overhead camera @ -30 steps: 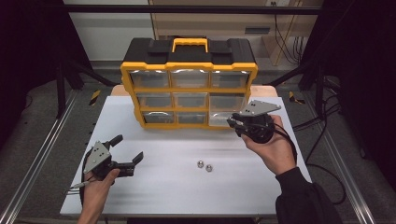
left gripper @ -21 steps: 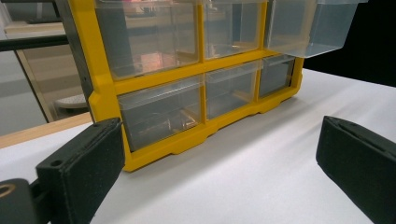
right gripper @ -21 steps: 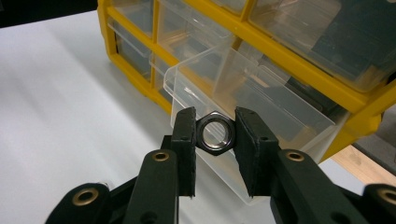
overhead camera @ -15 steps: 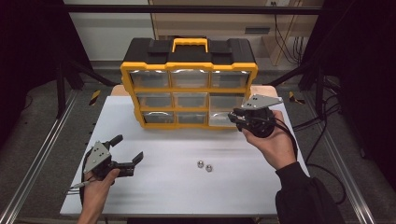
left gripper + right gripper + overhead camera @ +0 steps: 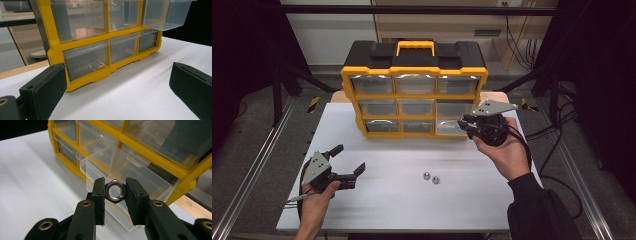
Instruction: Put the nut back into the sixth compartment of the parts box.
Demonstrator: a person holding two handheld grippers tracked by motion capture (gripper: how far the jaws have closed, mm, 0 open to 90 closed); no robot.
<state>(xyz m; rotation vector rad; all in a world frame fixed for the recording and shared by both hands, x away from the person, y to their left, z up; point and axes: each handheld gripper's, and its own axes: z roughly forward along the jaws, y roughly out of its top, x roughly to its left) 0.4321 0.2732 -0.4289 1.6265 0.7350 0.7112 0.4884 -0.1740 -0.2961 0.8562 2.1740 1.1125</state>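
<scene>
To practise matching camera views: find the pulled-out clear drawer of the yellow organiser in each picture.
High view: pulled-out drawer, bottom row right, beside the right gripper.
Left gripper view: top right corner.
Right gripper view: centre, behind the nut that the jaws clamp.
Shared landmark: the organiser's yellow frame.

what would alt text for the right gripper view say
The right gripper pinches a steel hex nut in front of a pulled-out clear drawer of a yellow organizer on a white table.
</scene>
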